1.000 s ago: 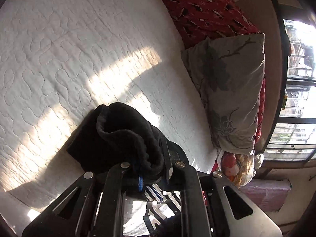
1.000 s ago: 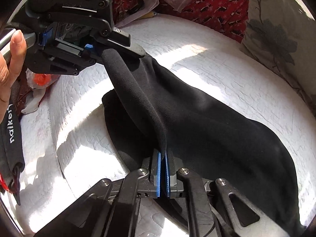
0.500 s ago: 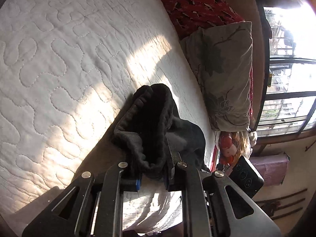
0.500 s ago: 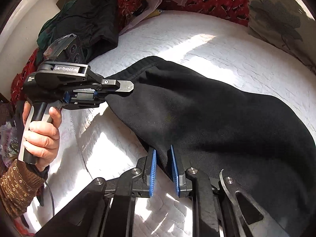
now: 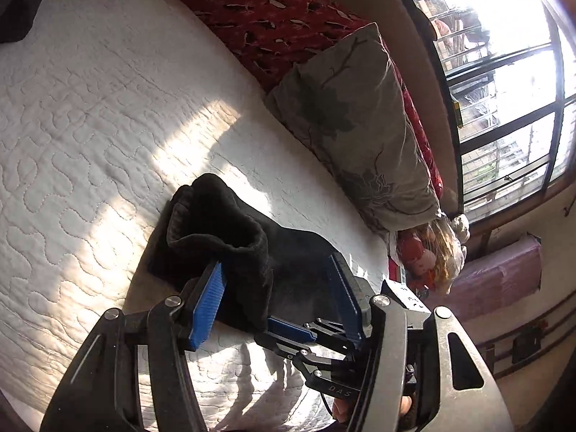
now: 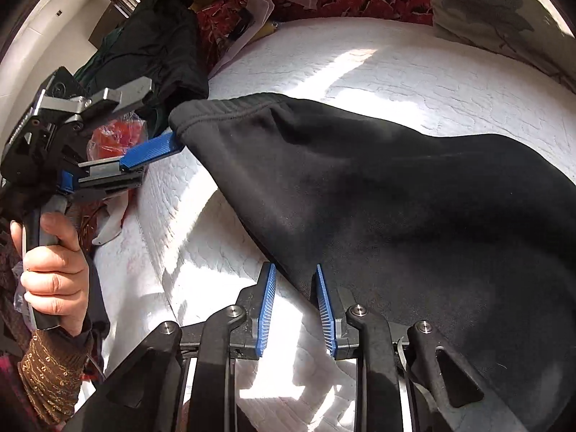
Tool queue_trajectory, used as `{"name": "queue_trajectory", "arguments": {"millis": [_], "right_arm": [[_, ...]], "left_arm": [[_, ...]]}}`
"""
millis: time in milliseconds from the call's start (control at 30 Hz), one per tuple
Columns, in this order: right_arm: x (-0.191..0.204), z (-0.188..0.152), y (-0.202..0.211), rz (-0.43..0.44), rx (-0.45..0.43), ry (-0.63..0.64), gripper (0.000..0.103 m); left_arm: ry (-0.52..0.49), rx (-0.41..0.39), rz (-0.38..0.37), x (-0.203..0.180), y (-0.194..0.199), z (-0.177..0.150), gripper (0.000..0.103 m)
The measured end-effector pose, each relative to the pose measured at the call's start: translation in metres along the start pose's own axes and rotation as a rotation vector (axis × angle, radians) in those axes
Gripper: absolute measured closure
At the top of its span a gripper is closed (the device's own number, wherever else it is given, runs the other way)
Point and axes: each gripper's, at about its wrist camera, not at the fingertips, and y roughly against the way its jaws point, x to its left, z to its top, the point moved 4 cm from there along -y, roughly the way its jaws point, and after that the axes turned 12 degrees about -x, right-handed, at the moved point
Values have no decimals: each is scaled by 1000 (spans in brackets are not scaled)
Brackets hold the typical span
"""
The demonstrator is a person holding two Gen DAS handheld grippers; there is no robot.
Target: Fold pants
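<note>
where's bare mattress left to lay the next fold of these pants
The white quilt is bare beyond the pants, up to the red blanket and across to the grey pillow. A bare strip also lies between the pants' waistband edge and the mattress edge by the left gripper. It is crowded past that edge: dark clothes, bags.

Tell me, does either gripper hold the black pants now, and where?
Neither: the left gripper and right gripper both stand open at the black pants waistband edge.
</note>
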Motion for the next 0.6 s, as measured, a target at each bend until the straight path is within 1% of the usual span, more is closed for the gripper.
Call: {"name": "queue_trajectory", "arguments": {"millis": [33, 67, 100, 133, 167, 233, 267, 300, 333, 367, 400, 433, 500, 533, 567, 600], "right_arm": [[-1, -2, -2, -8, -7, -5, 81], [-3, -3, -3, -12, -8, -19, 81], [-4, -3, -4, -11, -6, -33, 82], [-5, -2, -3, -10, -9, -40, 81], [-5, -1, -1, -5, -8, -47, 79], [-4, -2, 4, 9, -11, -47, 79], [-4, -2, 4, 13, -5, -46, 78], [-5, -2, 3, 14, 1, -47, 78], [-6, -2, 2, 15, 0, -52, 78], [-7, -2, 1, 15, 1, -57, 78], [-7, -2, 0, 13, -2, -59, 78], [-7, -3, 0, 13, -7, -61, 77], [-6, -4, -1, 12, -13, -69, 74], [-6, -4, 0, 9, -16, -72, 74], [-5, -5, 2, 10, -18, -75, 74], [-6, -4, 3, 10, -21, -78, 74]], "left_arm": [[-17, 30, 77, 6, -12, -1, 47], [-13, 60, 146, 15, -21, -3, 48], [21, 70, 183, 25, -25, -3, 50], [72, 46, 158, 33, -20, -1, 56], [127, 0, 129, 40, -9, 3, 57], [175, -108, 132, 50, 17, 11, 57], [194, -146, 126, 54, 30, 12, 57], [213, -159, 87, 54, 38, 12, 57], [221, -154, 25, 48, 41, 12, 57], [207, -139, -36, 38, 41, 12, 57], [172, -123, -56, 25, 38, 11, 56], [127, -99, -67, 11, 32, 10, 52], [52, -42, -98, -13, 13, 5, 51], [17, -13, -87, -20, 2, 1, 51], [-17, 3, -40, -24, -10, -2, 51], [-49, 11, 45, -20, -22, -4, 51]]}}
